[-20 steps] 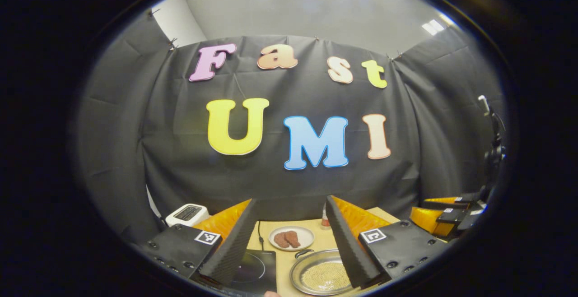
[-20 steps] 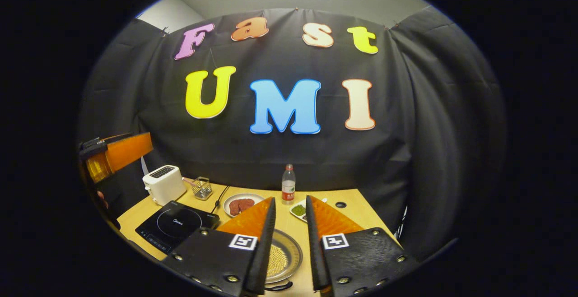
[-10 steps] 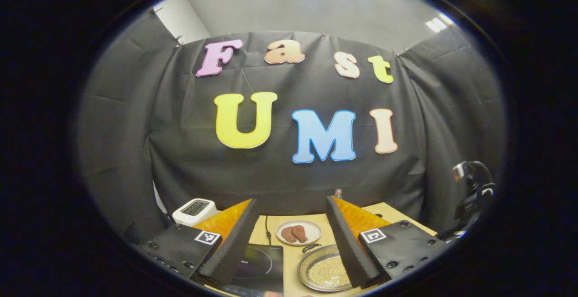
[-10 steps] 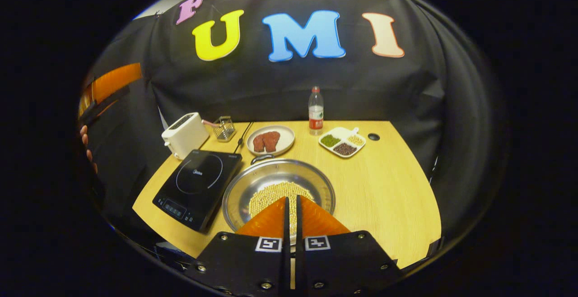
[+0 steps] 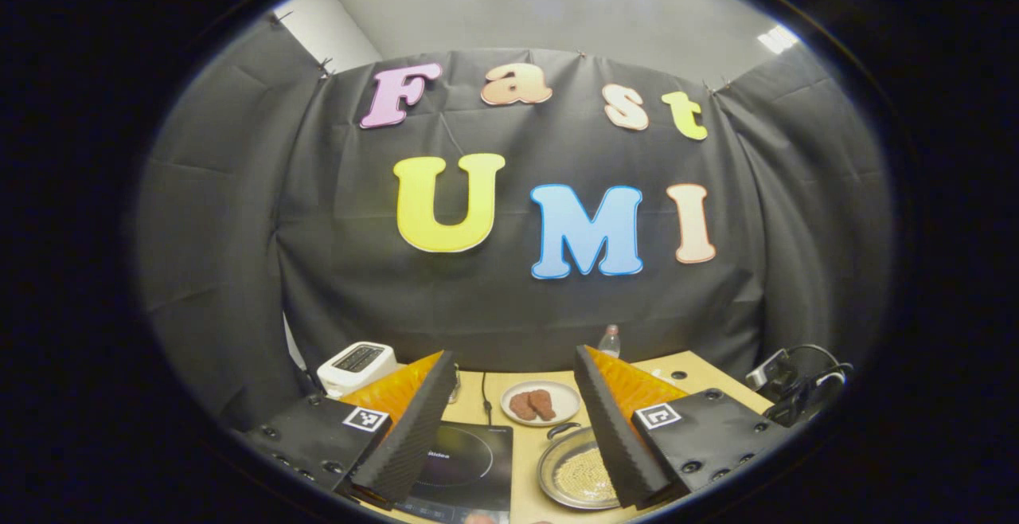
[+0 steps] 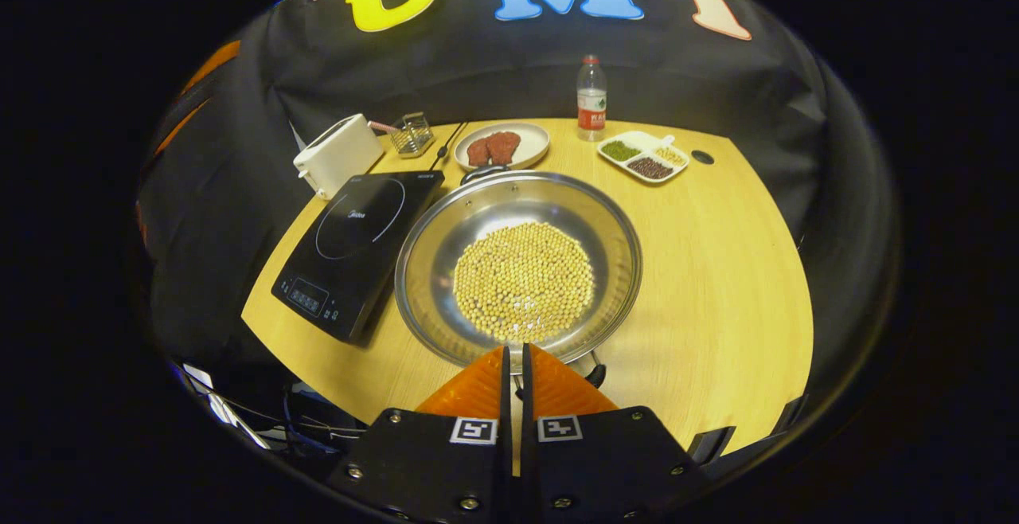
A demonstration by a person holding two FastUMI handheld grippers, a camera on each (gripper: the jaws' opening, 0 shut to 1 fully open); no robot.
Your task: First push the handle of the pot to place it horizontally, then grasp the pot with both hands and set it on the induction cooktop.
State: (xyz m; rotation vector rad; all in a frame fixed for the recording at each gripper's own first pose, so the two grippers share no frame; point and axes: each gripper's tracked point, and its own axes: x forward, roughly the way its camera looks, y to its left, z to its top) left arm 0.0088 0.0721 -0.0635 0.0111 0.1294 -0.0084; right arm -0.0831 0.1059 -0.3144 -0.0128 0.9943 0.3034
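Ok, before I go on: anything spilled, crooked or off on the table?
Nothing stands out. The beans sit in a neat patch inside the pot, none on the table. The pot stands beside the induction cooktop, not yet on it. The right gripper is shut at the pot's near rim; the left gripper is open.

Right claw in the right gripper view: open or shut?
Shut. The right claw has its two fingers nearly touching, a thin slit between them, at the near rim of the round steel pot of pale beans, gripping nothing.
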